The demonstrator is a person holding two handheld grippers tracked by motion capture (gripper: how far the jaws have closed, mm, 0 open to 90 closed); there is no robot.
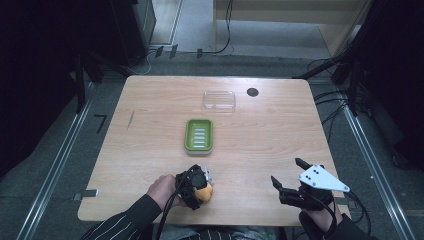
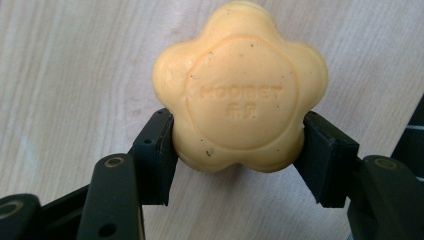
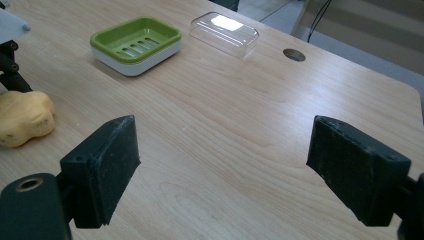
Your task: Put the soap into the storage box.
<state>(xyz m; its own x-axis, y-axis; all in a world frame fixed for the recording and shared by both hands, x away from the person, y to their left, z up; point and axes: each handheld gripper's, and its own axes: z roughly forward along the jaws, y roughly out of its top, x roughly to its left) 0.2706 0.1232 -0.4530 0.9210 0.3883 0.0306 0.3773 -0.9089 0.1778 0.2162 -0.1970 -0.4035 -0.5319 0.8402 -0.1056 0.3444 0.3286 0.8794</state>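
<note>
Yellow flower-shaped soap [image 2: 240, 90] sits closest in the left gripper view, pinched at its lower lobes between the 2 black jaws of the left tool [image 2: 240, 165], with pale wood grain behind it (raised lettering is stamped on its round face). From the high view, that left tool [image 1: 200, 186] lies low and left of center on the bench [image 1: 150, 100], clamped on the soap [image 1: 204, 193]. At the lower right, the right tool [image 1: 287, 175] has its jaws spread wide with nothing between them. Near the middle of the frame rests a green soap dish [image 1: 199, 134], and just above it, toward the upper center, a clear plastic lid [image 1: 219, 100].
</note>
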